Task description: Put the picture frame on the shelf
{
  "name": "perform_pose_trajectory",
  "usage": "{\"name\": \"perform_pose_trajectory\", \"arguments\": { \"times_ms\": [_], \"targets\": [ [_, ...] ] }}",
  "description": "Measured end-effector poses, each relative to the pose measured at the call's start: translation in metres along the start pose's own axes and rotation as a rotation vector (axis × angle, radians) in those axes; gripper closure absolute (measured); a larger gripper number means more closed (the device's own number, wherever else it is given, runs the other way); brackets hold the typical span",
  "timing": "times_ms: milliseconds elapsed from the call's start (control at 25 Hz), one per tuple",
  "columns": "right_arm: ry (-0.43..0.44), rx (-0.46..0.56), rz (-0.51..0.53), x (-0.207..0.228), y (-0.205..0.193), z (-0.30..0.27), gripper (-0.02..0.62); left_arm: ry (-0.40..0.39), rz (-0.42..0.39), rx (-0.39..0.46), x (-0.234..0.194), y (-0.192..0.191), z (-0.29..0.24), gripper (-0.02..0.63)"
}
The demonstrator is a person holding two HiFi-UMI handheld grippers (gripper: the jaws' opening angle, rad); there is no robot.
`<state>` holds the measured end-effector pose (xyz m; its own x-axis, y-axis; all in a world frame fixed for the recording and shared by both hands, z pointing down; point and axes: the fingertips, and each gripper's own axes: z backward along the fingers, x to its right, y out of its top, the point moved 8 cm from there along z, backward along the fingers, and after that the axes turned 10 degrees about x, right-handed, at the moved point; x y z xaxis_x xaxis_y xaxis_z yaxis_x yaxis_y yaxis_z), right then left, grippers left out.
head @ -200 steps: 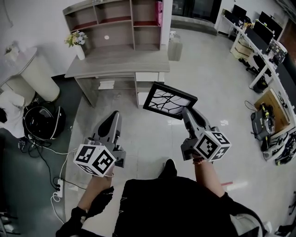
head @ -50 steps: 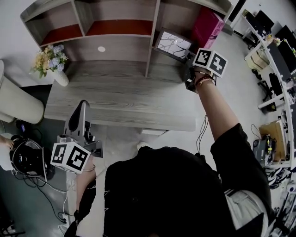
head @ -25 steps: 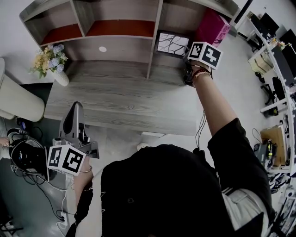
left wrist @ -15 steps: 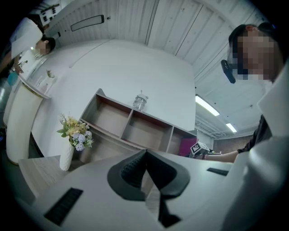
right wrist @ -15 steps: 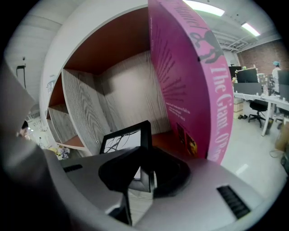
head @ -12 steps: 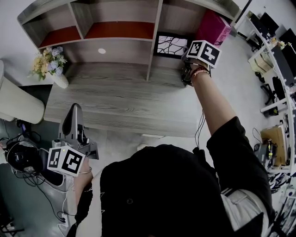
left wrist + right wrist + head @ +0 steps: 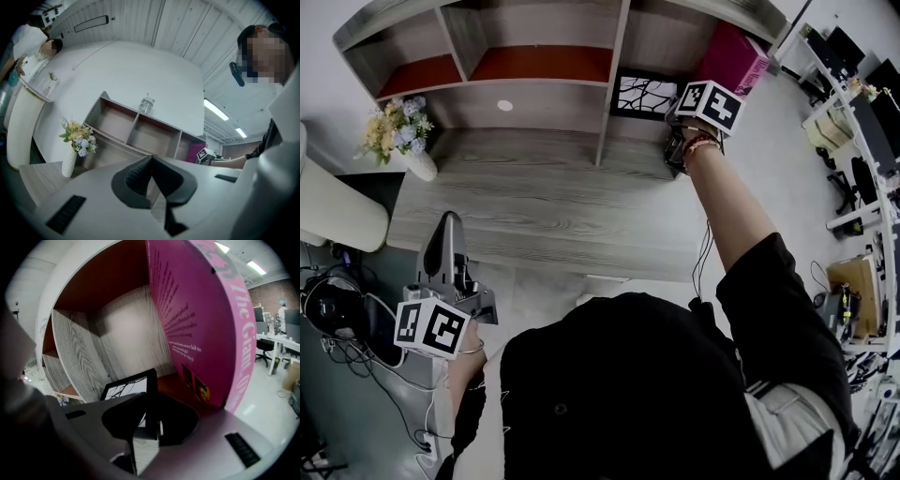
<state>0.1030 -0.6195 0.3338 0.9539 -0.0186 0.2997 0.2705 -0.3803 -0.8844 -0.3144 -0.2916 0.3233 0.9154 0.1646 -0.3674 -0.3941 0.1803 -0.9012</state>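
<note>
Picture frame [image 7: 643, 96] is held upright in the shelf [image 7: 516, 82] compartment at upper centre of the head view, its right edge clamped by the right gripper [image 7: 150, 411] fingers. A pink box [image 7: 733, 54] is crowded just right of it. Left gripper [image 7: 151, 171] is kept at lower left, fingers together, empty. A flower vase [image 7: 401, 133] is noted at upper left on the desk [image 7: 525, 202].

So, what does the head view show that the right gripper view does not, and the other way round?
Only the head view shows the flower vase, the desk top and the left gripper near the desk's front edge. Only the right gripper view shows the tongs of the right gripper shut on the edge of the picture frame. Both show the frame inside the shelf compartment, beside the pink box.
</note>
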Motion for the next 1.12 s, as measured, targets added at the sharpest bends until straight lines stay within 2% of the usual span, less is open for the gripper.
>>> {"name": "perform_pose_trajectory", "arguments": {
  "times_ms": [1120],
  "targets": [
    [-0.056, 0.02, -0.02, 0.0, -0.001, -0.016, 0.511, 0.04, -0.015, 0.007, 0.001, 0.0, 0.003, 0.594]
  ]
}}
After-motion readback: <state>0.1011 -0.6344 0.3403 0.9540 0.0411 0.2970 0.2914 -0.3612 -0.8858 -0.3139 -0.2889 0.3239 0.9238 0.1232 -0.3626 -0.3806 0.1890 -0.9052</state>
